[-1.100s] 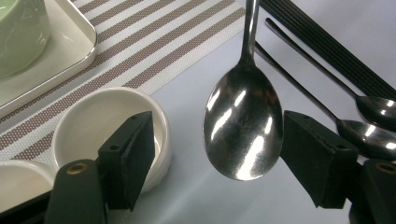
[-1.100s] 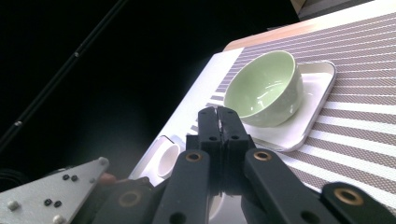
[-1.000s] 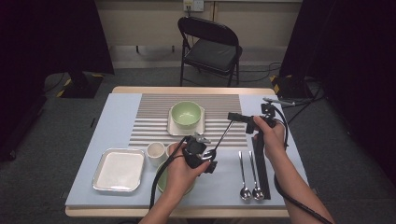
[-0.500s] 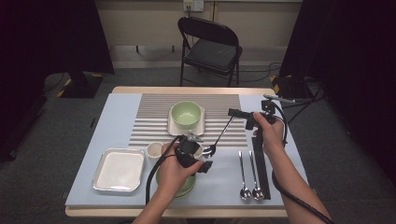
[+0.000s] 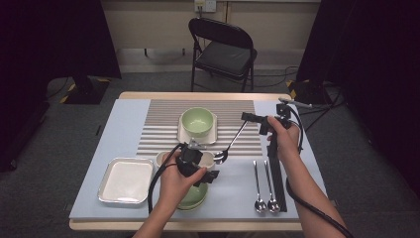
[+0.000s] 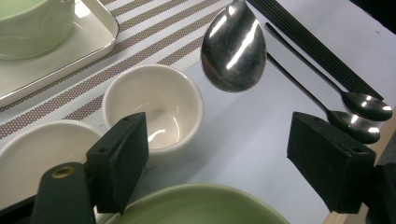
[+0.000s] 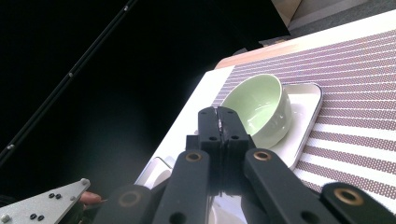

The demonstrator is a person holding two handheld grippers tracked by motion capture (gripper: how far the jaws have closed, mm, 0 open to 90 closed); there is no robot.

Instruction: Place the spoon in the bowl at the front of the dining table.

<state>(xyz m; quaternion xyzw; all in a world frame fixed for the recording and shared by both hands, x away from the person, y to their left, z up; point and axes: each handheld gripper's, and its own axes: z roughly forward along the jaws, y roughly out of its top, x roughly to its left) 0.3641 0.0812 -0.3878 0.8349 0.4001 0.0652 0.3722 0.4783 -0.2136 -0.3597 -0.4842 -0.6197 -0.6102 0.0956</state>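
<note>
Spoon (image 5: 229, 147), polished steel, long-handled: in the high view clamped by the handle in the right gripper (image 5: 251, 118), bowl end hung beside the left gripper (image 5: 210, 176). Left gripper view: rounded white ceramic cup (image 6: 156, 106) seen empty, jaws just opened wide, nothing between. Right gripper view: jaws pressed together; glossy green bowl (image 7: 258, 107) seated in a white tray (image 7: 303, 119).

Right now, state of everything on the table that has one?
Left gripper: jaws open, nothing between them; they have just been opening.
Right gripper: jaws shut on the spoon.
Spoon: lifted, bowl end hanging low near the white cup.
White cup: upright, empty.
Green bowl: upright, empty, on small tray.
Two spoons: lying flat.
</note>
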